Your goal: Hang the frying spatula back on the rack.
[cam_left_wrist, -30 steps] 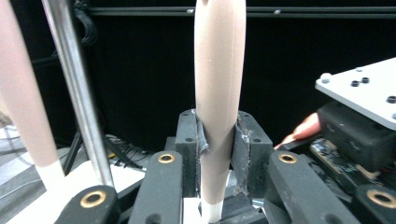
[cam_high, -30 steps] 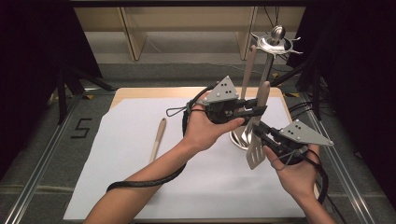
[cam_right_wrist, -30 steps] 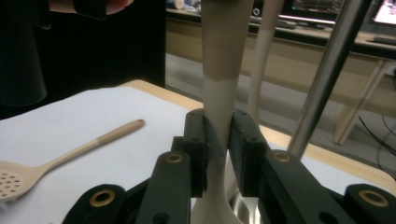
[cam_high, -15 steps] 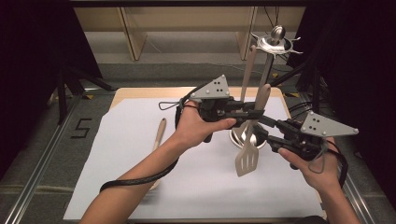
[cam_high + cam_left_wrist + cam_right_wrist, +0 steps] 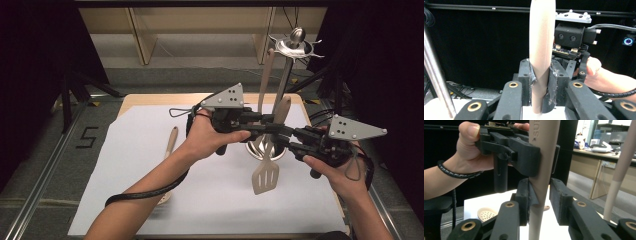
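A beige slotted spatula (image 5: 264,175) hangs upright over the white sheet, in front of a metal utensil stand (image 5: 285,80). My left gripper (image 5: 274,126) is shut on its handle (image 5: 541,50); in the left gripper view both pads press the handle. My right gripper (image 5: 286,140) sits just below on the same handle (image 5: 541,182). In the right gripper view the jaws stand open around it: the left pad touches and a thin gap shows at the right pad (image 5: 559,200). The left gripper (image 5: 524,152) grips the handle above.
A second beige utensil (image 5: 265,75) hangs from the stand's top ring (image 5: 295,42). The stand's round base (image 5: 256,151) sits on the white sheet (image 5: 125,165). A beige spoon (image 5: 171,142) lies left of my left forearm. The table's right edge is close to the right hand.
The spatula swung from tilted to hanging upright. The right hand shifted right and up. The left gripper now holds the handle just above the right one.
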Available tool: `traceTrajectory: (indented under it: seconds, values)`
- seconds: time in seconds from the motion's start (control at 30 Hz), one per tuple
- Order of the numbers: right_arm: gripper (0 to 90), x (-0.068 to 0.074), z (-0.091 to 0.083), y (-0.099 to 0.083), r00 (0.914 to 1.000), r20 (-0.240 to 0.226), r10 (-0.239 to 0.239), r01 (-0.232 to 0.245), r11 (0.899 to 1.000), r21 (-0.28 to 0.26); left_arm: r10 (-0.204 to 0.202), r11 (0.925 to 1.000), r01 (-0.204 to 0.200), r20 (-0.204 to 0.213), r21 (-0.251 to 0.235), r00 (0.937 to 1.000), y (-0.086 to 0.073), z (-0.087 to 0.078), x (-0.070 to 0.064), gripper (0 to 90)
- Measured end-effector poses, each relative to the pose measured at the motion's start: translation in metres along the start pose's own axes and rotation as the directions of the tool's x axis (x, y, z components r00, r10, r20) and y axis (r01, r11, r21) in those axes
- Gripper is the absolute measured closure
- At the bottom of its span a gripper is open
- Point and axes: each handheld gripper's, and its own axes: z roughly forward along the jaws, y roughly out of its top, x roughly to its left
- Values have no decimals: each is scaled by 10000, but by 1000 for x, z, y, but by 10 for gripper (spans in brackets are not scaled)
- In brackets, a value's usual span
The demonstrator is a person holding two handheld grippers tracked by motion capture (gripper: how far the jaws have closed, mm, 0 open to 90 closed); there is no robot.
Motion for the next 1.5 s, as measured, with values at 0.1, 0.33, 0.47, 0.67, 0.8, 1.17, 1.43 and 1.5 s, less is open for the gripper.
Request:
traceTrajectory:
  seconds: [0.1, 0.33, 0.47, 0.67, 0.8, 1.17, 1.43, 1.5]
  values:
    - [730, 1, 1, 0, 9999, -104, -110, 110, 9999, -34, -62, 10000, 62, 147, -42, 9999, -1, 0, 0, 736]
    - [749, 3, 0, 2, 9999, 43, -101, 101, 9999, -21, -149, 9995, 156, 219, -285, 9996, -2, 1, 1, 736]
    - [751, 8, -1, 5, 9988, 459, 183, -187, 9998, 93, -122, 9991, 126, 123, -394, 9999, -3, 2, 0, 736]
    - [753, 11, -1, 9, 9913, 1302, 203, -266, 9986, 468, 364, 9974, -414, -841, -588, 9958, 1, -1, -2, 644]
    - [754, 14, 0, 12, 9777, 2071, 358, -521, 9959, 738, 670, 9945, -803, -1821, -667, 9810, 4, -11, -5, 562]
    - [754, -1, 3, 22, 9242, 3811, 237, -642, 9935, 938, 1665, 9856, -1631, -4357, 455, 8846, -12, -59, -12, 490]
    - [754, -12, 9, 31, 8974, 4408, 209, -815, 9895, 1189, 1683, 9857, -1377, -5207, 972, 8370, -31, -91, -7, 482]
    - [754, -17, 12, 34, 8929, 4502, 97, -737, 9894, 1247, 1724, 9848, -1323, -5365, 1127, 8261, -36, -99, -6, 480]
